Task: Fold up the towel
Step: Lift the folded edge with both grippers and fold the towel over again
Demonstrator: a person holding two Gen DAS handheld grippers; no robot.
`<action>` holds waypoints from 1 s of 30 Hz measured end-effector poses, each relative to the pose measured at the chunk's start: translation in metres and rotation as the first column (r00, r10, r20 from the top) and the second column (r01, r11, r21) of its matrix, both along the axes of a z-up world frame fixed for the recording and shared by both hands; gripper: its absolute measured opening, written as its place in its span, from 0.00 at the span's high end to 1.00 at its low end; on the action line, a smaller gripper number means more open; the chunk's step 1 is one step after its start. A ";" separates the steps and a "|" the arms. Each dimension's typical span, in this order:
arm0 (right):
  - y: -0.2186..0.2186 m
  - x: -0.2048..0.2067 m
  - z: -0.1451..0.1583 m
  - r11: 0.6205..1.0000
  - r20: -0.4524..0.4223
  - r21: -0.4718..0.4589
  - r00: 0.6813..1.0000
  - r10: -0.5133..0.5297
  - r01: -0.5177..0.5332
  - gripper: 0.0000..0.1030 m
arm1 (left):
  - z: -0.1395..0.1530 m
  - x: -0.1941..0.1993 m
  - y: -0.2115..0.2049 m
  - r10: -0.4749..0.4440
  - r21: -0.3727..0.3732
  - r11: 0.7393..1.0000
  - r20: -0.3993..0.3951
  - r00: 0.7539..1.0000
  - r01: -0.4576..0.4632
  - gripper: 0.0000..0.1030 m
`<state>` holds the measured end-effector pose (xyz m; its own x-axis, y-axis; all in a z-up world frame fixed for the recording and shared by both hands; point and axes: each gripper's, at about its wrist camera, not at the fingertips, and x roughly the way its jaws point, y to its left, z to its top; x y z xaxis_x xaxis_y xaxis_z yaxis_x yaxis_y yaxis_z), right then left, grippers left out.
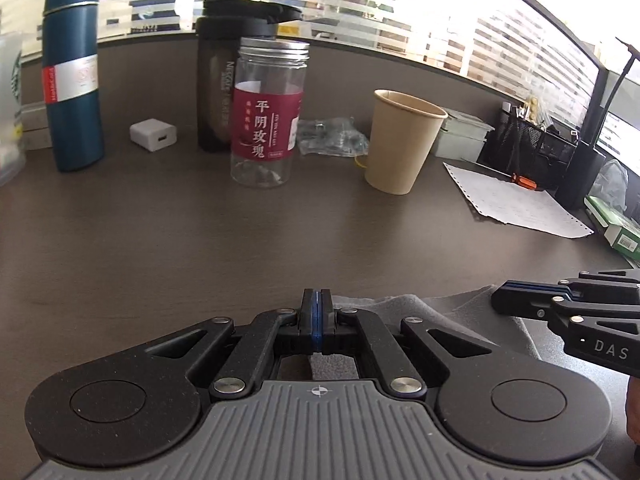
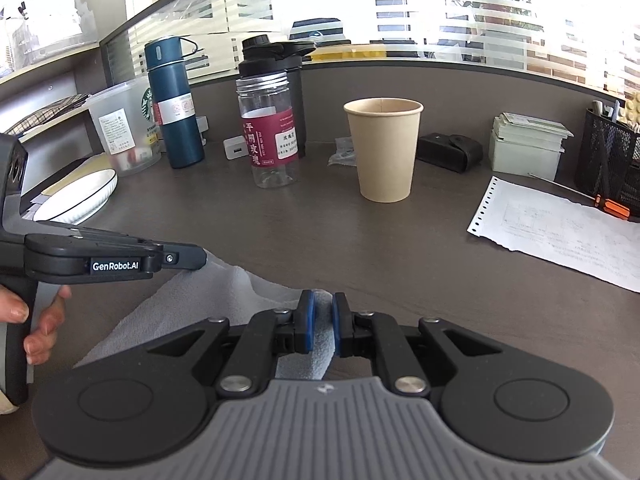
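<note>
A grey towel (image 2: 192, 312) lies on the dark wooden desk (image 2: 360, 248), its near part drawn up between the two grippers. In the right wrist view my right gripper (image 2: 323, 314) is shut on a bunched fold of the towel, with grey cloth filling the gap between the blue pads. My left gripper (image 2: 202, 258) comes in from the left, and the towel's edge rises in a peak to its tip. Its own view shows the left gripper (image 1: 317, 304) with the pads pressed together and the towel (image 1: 440, 320) spreading to the right toward the right gripper (image 1: 498, 300).
Behind the towel stand a paper cup (image 2: 384, 148), a clear jar with a red label (image 2: 270, 132), a black shaker bottle (image 1: 224, 80), a blue flask (image 2: 172, 104) and a plastic Starbucks cup (image 2: 124, 124). A white dish (image 2: 76, 196) lies left. A printed sheet (image 2: 560, 232) and a mesh pen holder (image 2: 612, 156) are right.
</note>
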<state>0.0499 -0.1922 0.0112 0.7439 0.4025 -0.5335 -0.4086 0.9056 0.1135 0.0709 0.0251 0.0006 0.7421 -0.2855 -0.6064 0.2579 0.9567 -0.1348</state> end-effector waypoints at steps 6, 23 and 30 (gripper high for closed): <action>-0.004 -0.001 0.004 1.000 0.013 0.006 1.000 -0.012 0.012 0.89 | -0.004 -0.002 -0.015 -0.011 0.108 0.994 0.048 0.999 0.006 0.99; 0.009 -0.003 0.001 0.999 0.012 -0.049 1.000 0.009 -0.008 0.75 | -0.004 -0.003 -0.019 -0.017 0.137 0.991 0.060 0.998 0.008 0.99; 0.017 -0.002 -0.005 0.993 0.008 -0.117 1.000 0.007 -0.006 0.96 | -0.004 -0.003 -0.020 -0.017 0.142 0.990 0.062 0.998 0.008 0.99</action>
